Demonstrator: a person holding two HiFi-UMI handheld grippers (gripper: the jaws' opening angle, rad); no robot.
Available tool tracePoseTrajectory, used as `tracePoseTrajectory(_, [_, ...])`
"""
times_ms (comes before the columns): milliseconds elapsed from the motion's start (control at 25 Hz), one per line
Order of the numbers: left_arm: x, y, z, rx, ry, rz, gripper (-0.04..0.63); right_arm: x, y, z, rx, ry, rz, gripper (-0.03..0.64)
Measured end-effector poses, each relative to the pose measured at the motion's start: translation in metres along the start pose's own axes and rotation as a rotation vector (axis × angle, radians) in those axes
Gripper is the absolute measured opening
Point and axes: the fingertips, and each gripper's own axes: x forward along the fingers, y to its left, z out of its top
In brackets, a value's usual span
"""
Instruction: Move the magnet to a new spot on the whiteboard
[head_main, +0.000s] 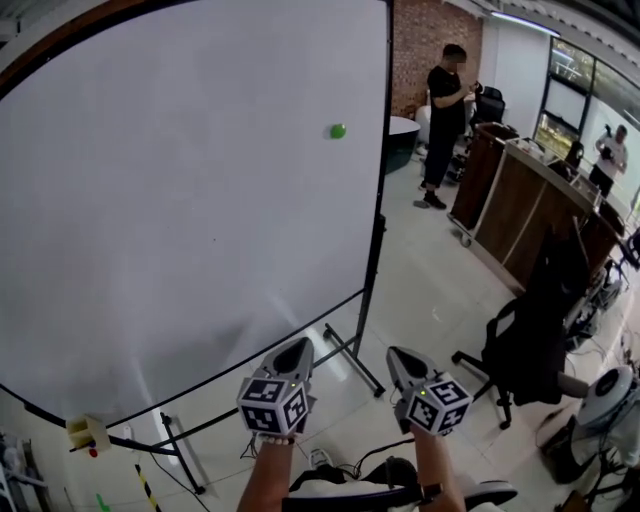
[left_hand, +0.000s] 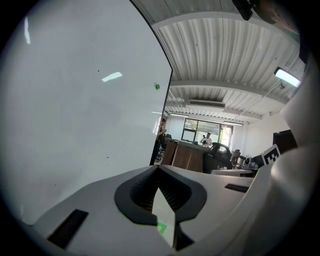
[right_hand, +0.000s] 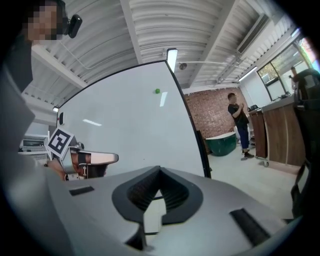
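Magnet (head_main: 338, 131), small, round and green, sits high on the whiteboard (head_main: 150, 220), close to the board's right edge; the left gripper view (left_hand: 157, 86) and the right gripper view (right_hand: 157, 91) both show it as a green dot near that same edge. The 2 grippers hang low in the head view, side by side and well apart from the magnet, both pointing toward the board's lower right corner. The left gripper (head_main: 296, 348) has its jaws brought together at the tips with nothing between them, only floor showing through the slot behind. The right gripper (head_main: 401, 357) is likewise closed and empty, its tips meeting in its own view (right_hand: 160, 170). Right of the board, on the pale floor, a person in black (head_main: 443, 120) stands before a brick wall (head_main: 425, 40). Nearer, a wooden counter (head_main: 520, 200) runs along the right, and a black office chair (head_main: 530, 340) stands just below it.
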Motion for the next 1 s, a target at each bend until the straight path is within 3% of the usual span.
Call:
tracePoseTrajectory(280, [0.03, 0.02, 0.034, 0.014, -0.031, 0.003, -0.003, 0.045, -0.017, 0.059, -0.061, -0.082, 0.025, 0.006])
tracePoseTrajectory(480, [0.053, 0.018, 0.056, 0.016, -0.08, 0.031, -0.003, 0.079, -0.028, 0.137, -0.163, -0.19, 0.084, 0.008])
tracePoseTrajectory(760, [0.077, 0.006, 0.078, -0.001, -0.133, 0.072, -0.003, 0.119, -0.036, 0.249, -0.316, -0.332, 0.102, 0.035])
tracePoseTrajectory(920, [0.079, 0.0, 0.081, -0.004, -0.144, 0.079, -0.003, 0.138, -0.028, 0.298, -0.384, -0.367, 0.119, 0.099])
tracePoseTrajectory(1000, [0.08, -0.002, 0.083, 0.002, -0.148, 0.083, -0.003, 0.148, -0.021, 0.318, -0.418, -0.377, 0.123, 0.204])
